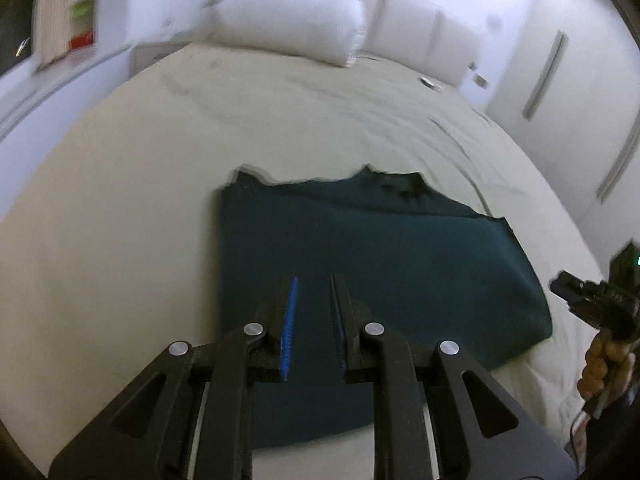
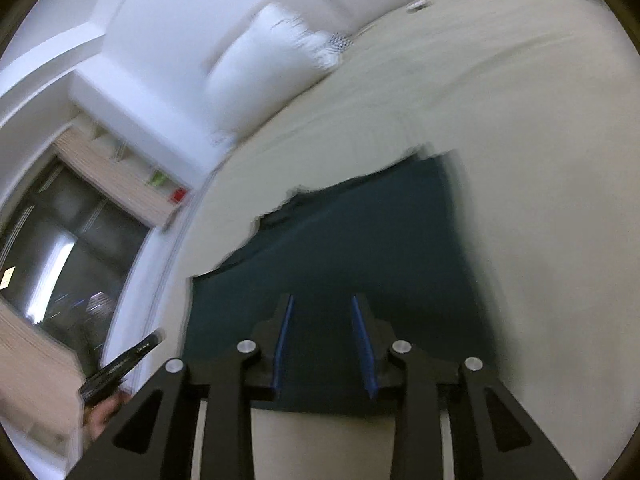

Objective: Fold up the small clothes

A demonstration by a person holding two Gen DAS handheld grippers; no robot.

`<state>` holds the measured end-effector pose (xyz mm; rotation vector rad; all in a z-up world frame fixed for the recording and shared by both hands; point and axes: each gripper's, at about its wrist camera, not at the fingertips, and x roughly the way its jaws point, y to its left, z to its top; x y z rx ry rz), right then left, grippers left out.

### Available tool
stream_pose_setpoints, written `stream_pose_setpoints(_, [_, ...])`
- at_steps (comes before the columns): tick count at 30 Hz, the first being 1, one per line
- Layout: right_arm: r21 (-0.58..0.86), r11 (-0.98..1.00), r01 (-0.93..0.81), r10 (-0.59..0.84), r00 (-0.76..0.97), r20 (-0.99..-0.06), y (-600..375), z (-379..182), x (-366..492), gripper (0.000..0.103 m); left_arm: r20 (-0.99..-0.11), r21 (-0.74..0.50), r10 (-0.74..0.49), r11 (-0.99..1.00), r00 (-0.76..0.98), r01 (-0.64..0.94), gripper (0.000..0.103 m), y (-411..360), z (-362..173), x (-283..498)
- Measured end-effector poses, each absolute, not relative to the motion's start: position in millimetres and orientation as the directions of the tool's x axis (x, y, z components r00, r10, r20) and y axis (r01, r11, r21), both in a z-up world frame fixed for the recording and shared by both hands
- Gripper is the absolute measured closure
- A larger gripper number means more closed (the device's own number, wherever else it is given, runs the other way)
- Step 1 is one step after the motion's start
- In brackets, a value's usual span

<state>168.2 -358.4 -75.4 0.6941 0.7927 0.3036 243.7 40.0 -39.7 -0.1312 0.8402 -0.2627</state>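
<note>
Dark teal knit garment, partly folded, flat on the cream bed sheet, well short of the white pillow.
Soft, light, limp; best pinched at a near corner. Left gripper narrowly parted, right gripper moderately parted, both empty above it. Nothing obstructs.

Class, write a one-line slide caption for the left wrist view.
Left gripper, jaws apart and empty, above a folded dark green garment on a bed.

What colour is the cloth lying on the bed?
Dark teal green, plain with no pattern. The cloth shows best in the left wrist view.
</note>
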Motion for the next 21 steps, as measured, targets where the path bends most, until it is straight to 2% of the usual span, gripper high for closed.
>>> stream_pose_setpoints(5, [0.759, 0.649, -0.054, 0.649, 0.560, -0.515, -290.2, -106.4, 244.5, 0.070, -0.754, -0.076, -0.160, 0.985, 0.637, 0.158, 0.087, -6.6, -63.7, 306.7])
stream_pose_setpoints(8, [0.786, 0.616, -0.048, 0.679, 0.537, -0.500, -270.7, -127.8, 278.5, 0.069, -0.798, -0.061, -0.105, 0.994, 0.594, 0.094, 0.087, -0.1, -93.6, 332.3])
stream_pose_setpoints(9, [0.786, 0.617, -0.033, 0.668, 0.550, -0.501, -273.1, -133.5, 283.1, 0.070, -0.804, -0.071, -0.105, 0.994, 0.585, 0.080, 0.087, 8.7, -103.9, 335.1])
stream_pose_setpoints(10, [0.798, 0.603, -0.016, 0.661, 0.569, -0.488, -280.7, -141.0, 288.6, 0.070, -0.787, -0.124, -0.154, 0.988, 0.598, 0.091, 0.087, 19.8, -110.2, 333.5])
stream_pose_setpoints(11, [0.813, 0.582, -0.010, 0.661, 0.589, -0.466, -288.7, -144.3, 289.5, 0.075, -0.770, -0.161, -0.192, 0.981, 0.609, 0.106, 0.087, 28.0, -112.5, 330.5])
stream_pose_setpoints(12, [0.830, 0.558, 0.004, 0.660, 0.604, -0.447, -300.5, -147.3, 290.6, 0.088, -0.767, -0.172, -0.205, 0.979, 0.608, 0.113, 0.087, 32.7, -113.9, 329.1])
stream_pose_setpoints(13, [0.849, 0.528, 0.026, 0.657, 0.620, -0.428, -314.0, -151.6, 289.6, 0.095, -0.765, -0.172, -0.212, 0.977, 0.608, 0.125, 0.087, 35.4, -113.6, 326.7])
stream_pose_setpoints(14, [0.865, 0.500, 0.047, 0.639, 0.654, -0.405, -336.2, -154.6, 288.0, 0.102, -0.765, -0.161, -0.208, 0.978, 0.609, 0.132, 0.087, 34.9, -113.3, 324.9])
stream_pose_setpoints(16, [0.863, 0.502, 0.060, 0.586, 0.710, -0.390, -365.6, -152.9, 281.1, 0.103, -0.766, -0.121, -0.185, 0.982, 0.615, 0.145, 0.087, 31.4, -113.2, 321.9])
stream_pose_setpoints(17, [0.840, 0.532, 0.104, 0.517, 0.746, -0.420, -386.4, -152.3, 271.9, 0.103, -0.764, -0.108, -0.175, 0.984, 0.621, 0.144, 0.087, 30.1, -114.8, 320.1])
stream_pose_setpoints(21, [0.829, 0.512, 0.223, 0.359, 0.822, -0.443, -445.8, -154.0, 233.9, 0.103, -0.756, -0.073, -0.145, 0.988, 0.638, 0.138, 0.087, 27.0, -115.7, 313.6])
